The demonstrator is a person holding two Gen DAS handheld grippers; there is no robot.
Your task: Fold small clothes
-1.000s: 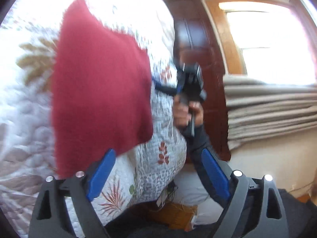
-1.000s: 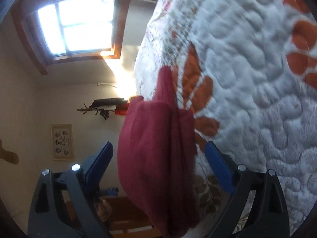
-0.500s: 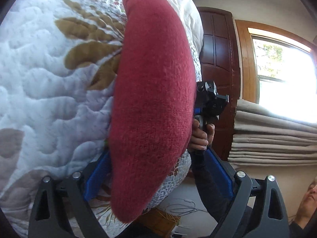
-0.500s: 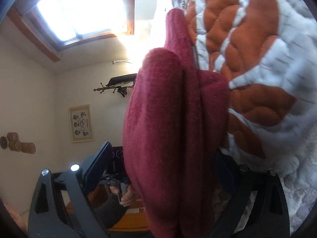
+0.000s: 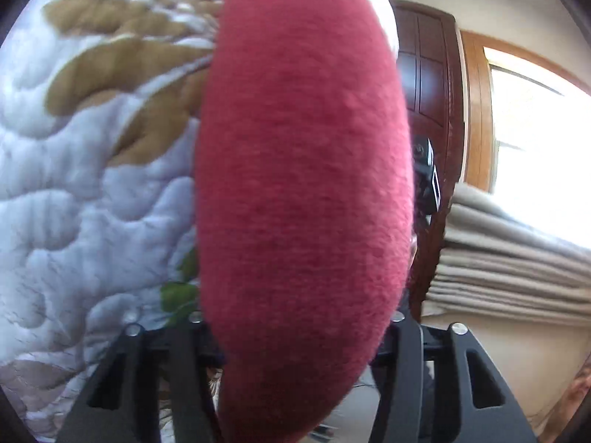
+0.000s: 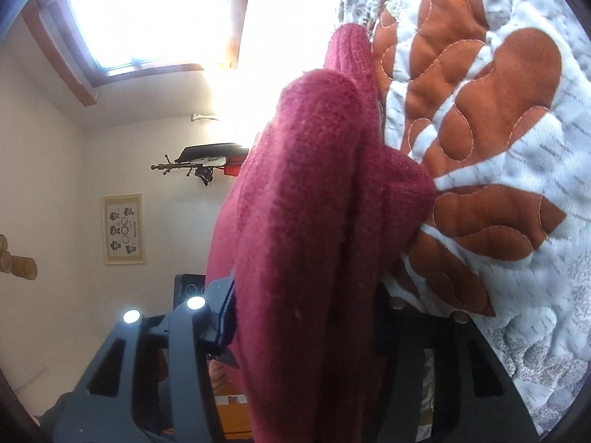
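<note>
Both grippers pinch a red knit garment against a quilted bedspread.

The left gripper has its jaws drawn in on the red knit garment, which fills the middle of its view beside the white quilt with tan leaf shapes. The right gripper is likewise clamped on the same garment, folded into thick layers that rest against the quilt's orange leaf pattern. A window glows behind.
</note>
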